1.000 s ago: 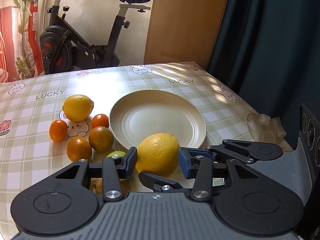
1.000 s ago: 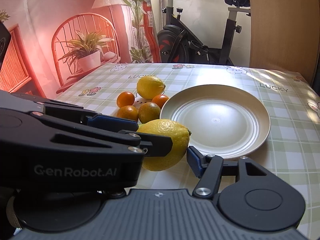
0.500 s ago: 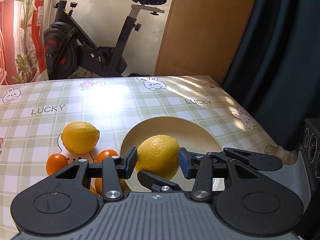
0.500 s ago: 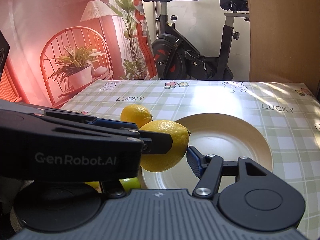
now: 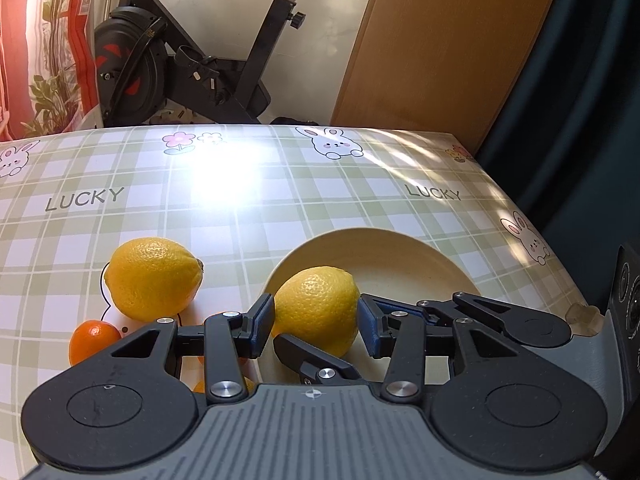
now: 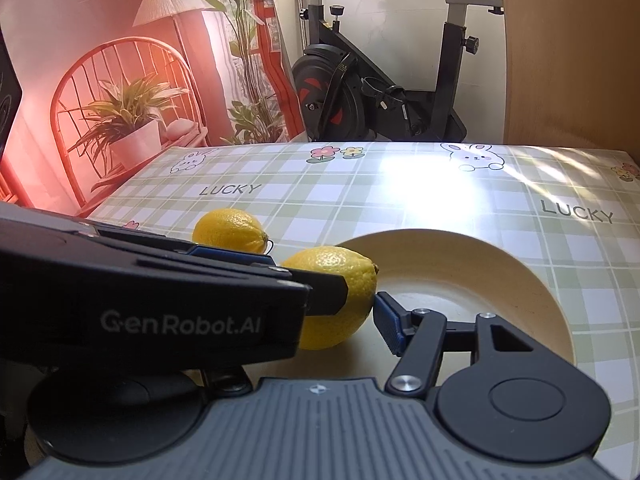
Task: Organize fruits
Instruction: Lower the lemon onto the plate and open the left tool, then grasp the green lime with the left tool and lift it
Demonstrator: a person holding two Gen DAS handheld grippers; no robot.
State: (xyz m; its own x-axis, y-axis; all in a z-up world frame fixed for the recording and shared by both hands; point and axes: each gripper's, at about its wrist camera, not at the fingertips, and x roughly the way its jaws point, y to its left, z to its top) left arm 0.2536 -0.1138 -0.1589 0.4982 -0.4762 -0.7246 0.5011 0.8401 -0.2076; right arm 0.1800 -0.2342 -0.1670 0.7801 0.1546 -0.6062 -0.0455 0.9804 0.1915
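A yellow lemon (image 5: 316, 304) (image 6: 336, 276) hangs low over the near left rim of the cream plate (image 5: 400, 256) (image 6: 480, 280). My left gripper (image 5: 316, 326) is shut on it, its blue pads pressing the lemon's two sides. My right gripper (image 6: 340, 312) is shut on the same lemon from the right. One of its blue pads (image 6: 388, 324) touches the fruit, and its other finger is hidden behind the left gripper's body. A second lemon (image 5: 154, 280) (image 6: 228, 230) lies on the cloth left of the plate. A mandarin (image 5: 94, 338) sits below it, and more orange fruit is mostly hidden under the left gripper.
The checked tablecloth (image 5: 240, 208) ends at a far edge, with an exercise bike (image 5: 192, 60) behind it. A wooden panel (image 5: 440, 48) and a dark curtain stand at the right. A black speaker (image 5: 628, 320) and a clear plastic piece (image 5: 580, 312) sit by the table's right edge.
Both grippers have carried the lemon forward together, from the near side of the table to over the plate's near rim. The oranges and the lime have slid out of view beneath them.
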